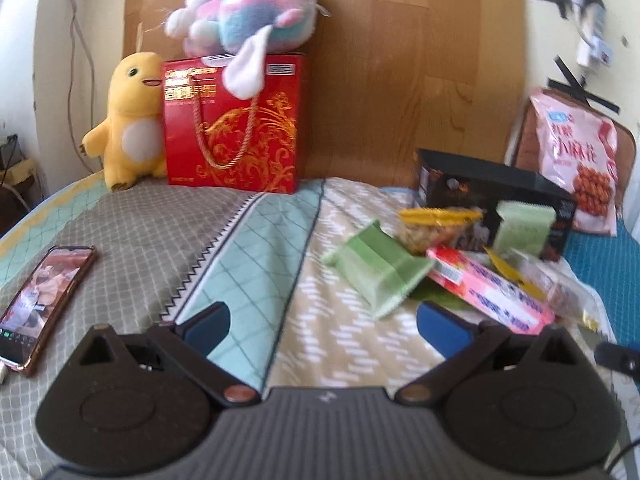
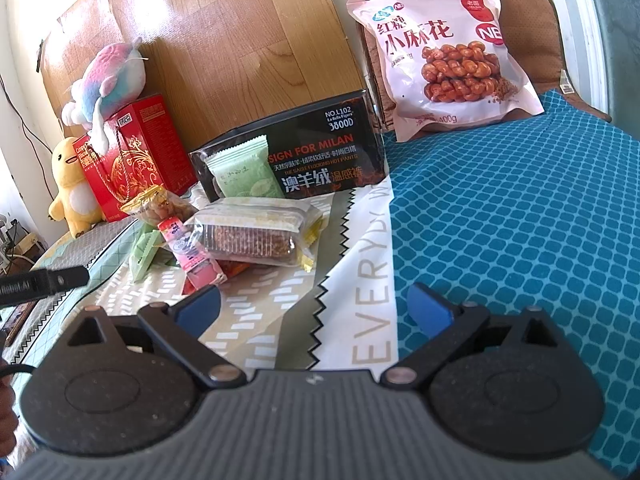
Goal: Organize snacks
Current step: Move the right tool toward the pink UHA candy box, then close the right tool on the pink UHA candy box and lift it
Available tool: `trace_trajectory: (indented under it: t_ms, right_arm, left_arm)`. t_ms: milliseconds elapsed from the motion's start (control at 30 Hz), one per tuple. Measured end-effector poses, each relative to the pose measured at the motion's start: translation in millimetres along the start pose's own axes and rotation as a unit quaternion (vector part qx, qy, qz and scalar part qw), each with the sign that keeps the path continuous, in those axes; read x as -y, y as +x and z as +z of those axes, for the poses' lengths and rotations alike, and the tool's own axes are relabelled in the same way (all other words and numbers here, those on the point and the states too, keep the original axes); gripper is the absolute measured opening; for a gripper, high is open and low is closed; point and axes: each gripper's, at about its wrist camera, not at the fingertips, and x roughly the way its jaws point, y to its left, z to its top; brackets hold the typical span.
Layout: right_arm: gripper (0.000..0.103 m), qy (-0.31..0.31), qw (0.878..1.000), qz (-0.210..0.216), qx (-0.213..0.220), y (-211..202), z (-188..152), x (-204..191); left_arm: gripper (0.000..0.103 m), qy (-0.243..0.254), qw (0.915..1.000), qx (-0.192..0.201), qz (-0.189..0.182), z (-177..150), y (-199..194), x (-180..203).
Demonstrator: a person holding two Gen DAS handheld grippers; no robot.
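Soft bedding makes a wobbly floor for the snack pile (image 2: 240, 232), heaped in front of the black box (image 2: 292, 152) on the bed (image 2: 520, 220). Both the left hand-held gripper (image 1: 322, 326) and the right hand-held gripper (image 2: 314, 306) gape wide, holding nothing. Grabbing the clear cake pack (image 2: 252, 236) might topple the rest; the pink packet (image 2: 192, 256) looks loosely propped, I think.
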Motion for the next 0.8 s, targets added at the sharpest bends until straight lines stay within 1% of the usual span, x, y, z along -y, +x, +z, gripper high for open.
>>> trace_trajectory:
  t_ms: [133, 200, 267, 367, 433, 533, 600, 700, 767, 800]
  right_arm:
    - [0.099, 0.001, 1.000, 0.000, 0.002, 0, 0, 0]
    - [0.090, 0.002, 1.000, 0.005, 0.008, -3, 2, 1]
    - [0.071, -0.010, 1.000, 0.022, 0.008, -5, 6, 0]
    - [0.056, -0.046, 0.997, 0.067, -0.008, -5, 13, -11]
    - [0.052, -0.079, 0.993, 0.090, -0.016, -4, 14, -20]
    - [0.051, -0.116, 0.986, 0.117, -0.035, 5, 14, -34]
    - [0.051, -0.133, 0.983, 0.118, -0.049, 16, 14, -43]
    - [0.051, -0.154, 0.981, 0.108, -0.052, 35, 16, -52]
    - [0.051, -0.158, 0.980, 0.113, -0.052, 45, 19, -57]
    - [0.049, -0.163, 0.978, 0.119, -0.046, 46, 20, -61]
  left_arm:
    - [0.103, -0.025, 0.9996, -0.008, -0.013, 7, 2, -18]
    - [0.102, -0.036, 0.9988, -0.012, -0.030, 10, 2, -26]
    - [0.101, -0.046, 0.9974, -0.012, -0.054, 14, 0, -32]
    - [0.097, -0.057, 0.9951, -0.013, -0.079, 16, -1, -40]
    - [0.094, -0.063, 0.9935, -0.016, -0.094, 16, -1, -44]
    - [0.083, -0.065, 0.9920, -0.024, -0.106, 13, -1, -46]
    - [0.073, -0.067, 0.9908, -0.035, -0.112, 9, 0, -48]
    - [0.072, -0.076, 0.9884, -0.049, -0.122, 3, 1, -49]
    - [0.072, -0.076, 0.9881, -0.053, -0.123, 1, 0, -49]
    - [0.072, -0.074, 0.9882, -0.054, -0.123, 1, 0, -48]
